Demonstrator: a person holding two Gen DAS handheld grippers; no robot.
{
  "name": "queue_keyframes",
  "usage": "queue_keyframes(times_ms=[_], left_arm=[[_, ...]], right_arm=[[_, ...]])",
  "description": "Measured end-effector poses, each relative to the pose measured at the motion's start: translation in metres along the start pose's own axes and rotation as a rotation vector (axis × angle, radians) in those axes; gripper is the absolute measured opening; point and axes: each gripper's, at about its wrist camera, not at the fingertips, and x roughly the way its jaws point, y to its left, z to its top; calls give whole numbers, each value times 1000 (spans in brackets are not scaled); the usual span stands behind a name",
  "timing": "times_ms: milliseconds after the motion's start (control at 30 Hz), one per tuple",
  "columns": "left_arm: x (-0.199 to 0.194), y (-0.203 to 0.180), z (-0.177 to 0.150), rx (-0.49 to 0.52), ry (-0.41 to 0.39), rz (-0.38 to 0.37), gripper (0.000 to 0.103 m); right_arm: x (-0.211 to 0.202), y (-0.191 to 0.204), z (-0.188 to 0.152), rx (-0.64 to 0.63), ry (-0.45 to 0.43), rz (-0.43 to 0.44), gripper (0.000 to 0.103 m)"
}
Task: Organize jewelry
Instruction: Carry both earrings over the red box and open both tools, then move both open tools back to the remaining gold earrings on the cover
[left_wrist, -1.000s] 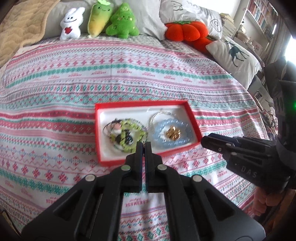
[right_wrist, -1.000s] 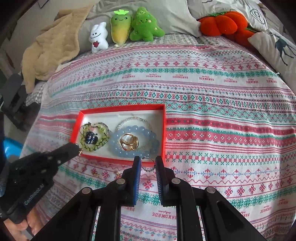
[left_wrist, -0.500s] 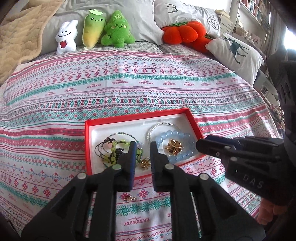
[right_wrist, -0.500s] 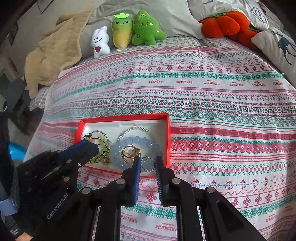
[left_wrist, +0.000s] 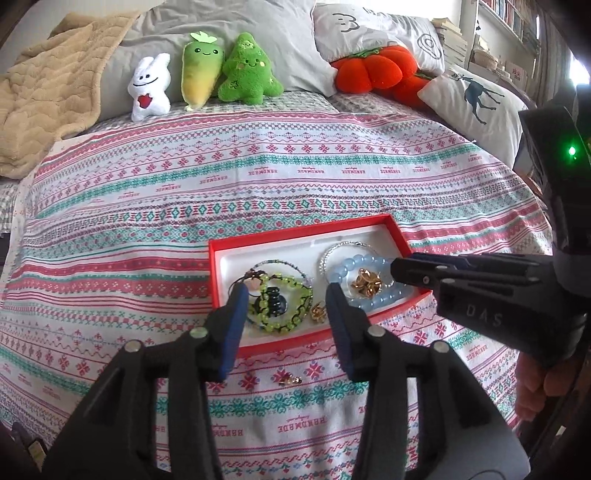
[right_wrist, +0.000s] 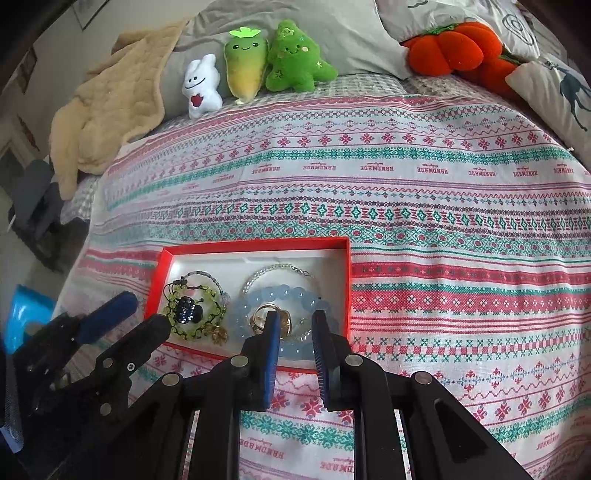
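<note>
Tray (left_wrist: 399, 236) beyond spread left hand-held gripper (left_wrist: 284, 299)

Left claw (left_wrist: 283, 301) now wide apart, gold earring (left_wrist: 318, 311) newly in red tray (left_wrist: 400, 236).

Left tongs (left_wrist: 284, 306) spread wide, right tongs (right_wrist: 293, 332) parted, both empty

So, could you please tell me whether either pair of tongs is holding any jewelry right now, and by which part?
Nothing is held. The left tongs and right tongs both stand open and empty over the red tray.
</note>
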Motion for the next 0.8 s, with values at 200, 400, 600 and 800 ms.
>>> queue_keyframes(times_ms=[200,400,600,800], left_arm=[[-5,5,-4,-7,28,30,63],[-4,20,-15,-75,114,45,73],[-4,29,-25,-113,169,38,76],[-1,34,-36,-139,228,31,81]], right_arm=[[-8,-2,-2,9,7,6,21],[-19,4,-12,-19,0,-32,50],[-28,8,-22,-44,6,-80,62],[-35,7,-32,-42,16,-109,76]])
